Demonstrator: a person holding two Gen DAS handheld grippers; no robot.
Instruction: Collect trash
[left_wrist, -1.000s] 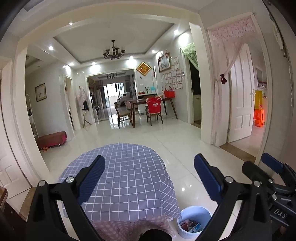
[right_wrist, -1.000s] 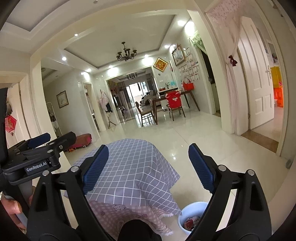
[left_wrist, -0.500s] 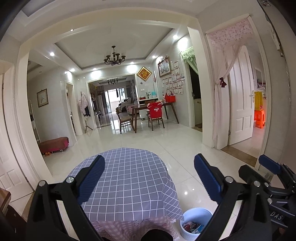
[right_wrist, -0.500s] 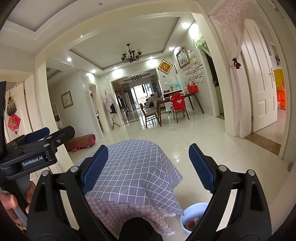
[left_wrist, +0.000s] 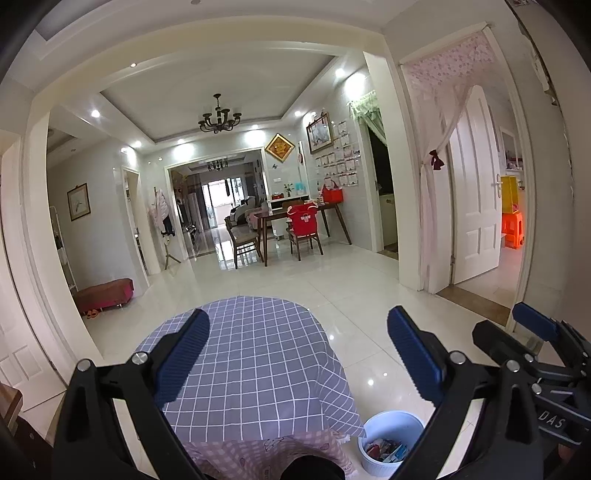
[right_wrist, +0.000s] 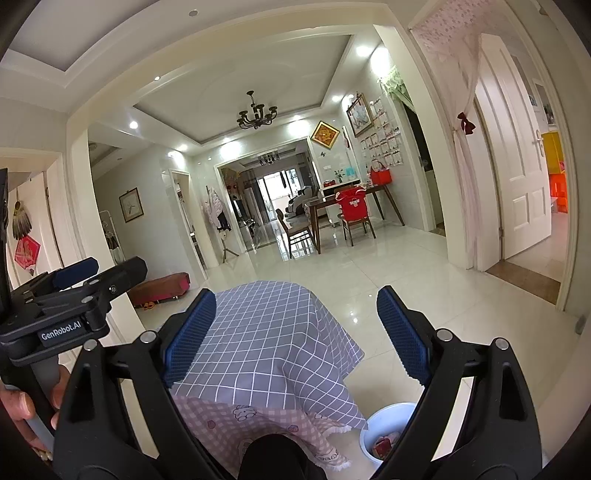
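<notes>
A small table under a grey-blue checked cloth (left_wrist: 251, 362) (right_wrist: 269, 332) stands right in front of me; no trash shows on its top. On the floor by its right corner sits a pale blue bin (left_wrist: 391, 439) (right_wrist: 384, 428) holding colourful wrappers. My left gripper (left_wrist: 295, 354) hangs open above the near edge of the table, nothing between its blue pads. My right gripper (right_wrist: 291, 332) is open and empty too, held level over the same cloth. Each gripper shows in the other's view, the right gripper (left_wrist: 532, 354) at one edge and the left gripper (right_wrist: 74, 291) at the other, with a hand (right_wrist: 22, 410) on the handle.
Glossy white floor tiles (left_wrist: 295, 280) stretch ahead to a dining table with chairs (left_wrist: 295, 229). A red bench (left_wrist: 105, 295) stands by the left wall. A white door (left_wrist: 476, 206) with a lace curtain is open on the right.
The left wrist view has tipped slightly, so the table and bin sit a little lower and to the right in it. Both grippers stay open and empty.
</notes>
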